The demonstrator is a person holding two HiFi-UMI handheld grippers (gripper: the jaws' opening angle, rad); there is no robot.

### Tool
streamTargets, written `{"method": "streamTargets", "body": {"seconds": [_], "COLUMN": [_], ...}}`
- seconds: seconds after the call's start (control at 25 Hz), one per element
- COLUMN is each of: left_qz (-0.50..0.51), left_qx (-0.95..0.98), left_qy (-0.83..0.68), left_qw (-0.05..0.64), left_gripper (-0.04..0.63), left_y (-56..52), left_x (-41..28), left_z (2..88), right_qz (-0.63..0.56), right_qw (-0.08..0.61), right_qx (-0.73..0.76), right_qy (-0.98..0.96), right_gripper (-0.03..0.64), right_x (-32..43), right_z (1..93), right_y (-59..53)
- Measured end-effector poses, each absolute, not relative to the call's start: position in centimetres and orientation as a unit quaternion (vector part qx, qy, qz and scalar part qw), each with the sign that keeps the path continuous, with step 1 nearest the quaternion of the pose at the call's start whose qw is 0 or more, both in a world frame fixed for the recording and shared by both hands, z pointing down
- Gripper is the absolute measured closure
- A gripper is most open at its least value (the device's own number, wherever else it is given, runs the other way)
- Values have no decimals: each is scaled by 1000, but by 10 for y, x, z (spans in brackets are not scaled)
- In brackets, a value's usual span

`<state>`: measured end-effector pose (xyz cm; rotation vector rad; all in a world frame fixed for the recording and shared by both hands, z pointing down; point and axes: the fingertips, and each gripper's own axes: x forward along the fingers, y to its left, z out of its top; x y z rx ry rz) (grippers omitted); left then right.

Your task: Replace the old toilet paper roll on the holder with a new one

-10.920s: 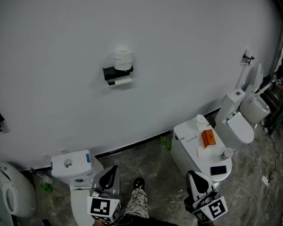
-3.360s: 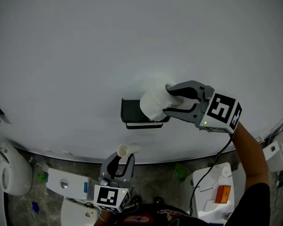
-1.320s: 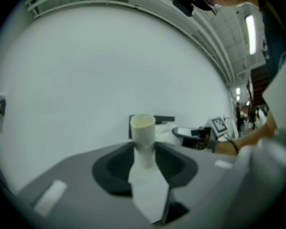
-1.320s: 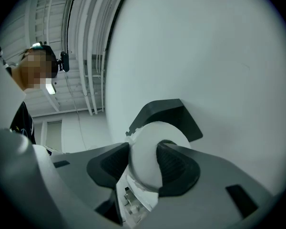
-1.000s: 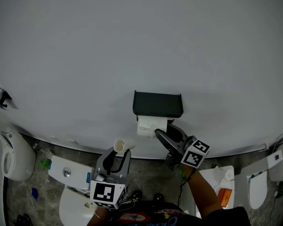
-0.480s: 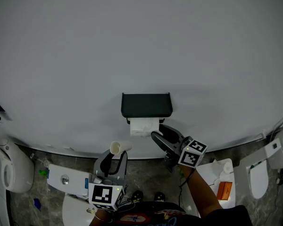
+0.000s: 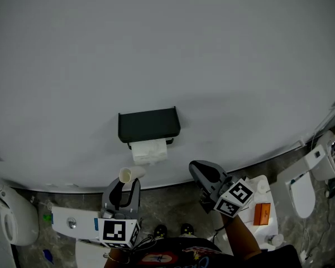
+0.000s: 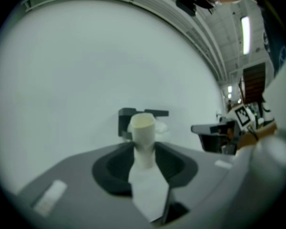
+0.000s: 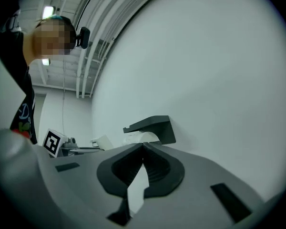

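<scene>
The left claw [image 8: 144, 149] grips an upright cardboard tube [image 8: 143, 128].

Orange box [image 7: 262, 214] lies on a white cistern [image 7: 266, 194]; toilet [image 7: 301, 194] at right.

Dim, flat light — fisheye corners black, close foreground blurred.

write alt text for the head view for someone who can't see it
A white toilet paper roll hangs under a black holder on a pale wall. Below it, the left gripper grips an empty cardboard tube; the right gripper is shut and empty.
</scene>
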<state>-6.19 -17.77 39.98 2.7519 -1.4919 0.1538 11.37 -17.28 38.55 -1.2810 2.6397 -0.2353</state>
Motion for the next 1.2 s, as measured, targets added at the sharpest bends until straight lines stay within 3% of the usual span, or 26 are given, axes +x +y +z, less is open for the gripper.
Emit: {"method": "streamTargets", "body": {"seconds": [0.44, 0.68, 1.2], "left_qz": [53, 57, 58], "left_qx": [882, 880, 876], "left_qy": [-468, -471, -479], "left_qw": [-2, -5, 5], "left_gripper": [457, 457, 457], "left_y": [-175, -175, -172], "left_x": [-54, -58, -60], "left_z": [397, 399, 399], "right_qz": [-35, -42, -33], "right_qw": [74, 105, 96], "right_qx": [-464, -444, -445], "right_qy": [882, 889, 890], "right_gripper": [603, 603, 603], "right_x": [118, 113, 109], "right_z": [372, 365, 362], "right_y": [-159, -155, -152]}}
